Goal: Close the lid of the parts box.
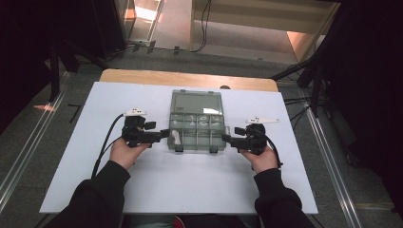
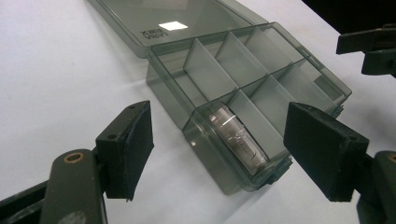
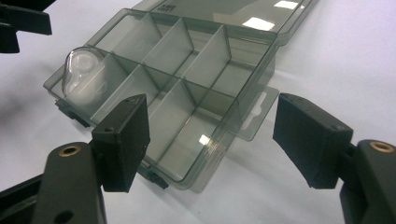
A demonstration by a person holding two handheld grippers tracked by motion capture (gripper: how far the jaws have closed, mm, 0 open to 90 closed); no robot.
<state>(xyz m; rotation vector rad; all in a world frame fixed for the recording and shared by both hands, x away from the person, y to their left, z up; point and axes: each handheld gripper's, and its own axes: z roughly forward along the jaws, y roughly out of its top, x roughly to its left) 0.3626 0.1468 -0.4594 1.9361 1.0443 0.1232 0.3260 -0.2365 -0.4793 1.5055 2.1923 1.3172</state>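
A clear grey compartment box (image 1: 196,148) sits mid-table with its lid (image 1: 196,102) folded open and flat behind it. A clear rounded item (image 1: 175,137) lies in the near left compartment. My left gripper (image 1: 164,134) is at the box's left end, and in the left gripper view the left gripper (image 2: 224,144) stands open with the box corner (image 2: 168,93) and the clear item (image 2: 236,140) between its pads, untouched. My right gripper (image 1: 227,139) is at the right end. In the right gripper view the right gripper (image 3: 217,140) is open around the box's end wall (image 3: 252,79) and hang tab (image 3: 254,116).
The box rests on a white board (image 1: 180,185) over a wooden tabletop (image 1: 185,78). Cables (image 1: 107,137) trail from both grippers across the board. Dark stands and floor cables (image 1: 304,71) surround the table.
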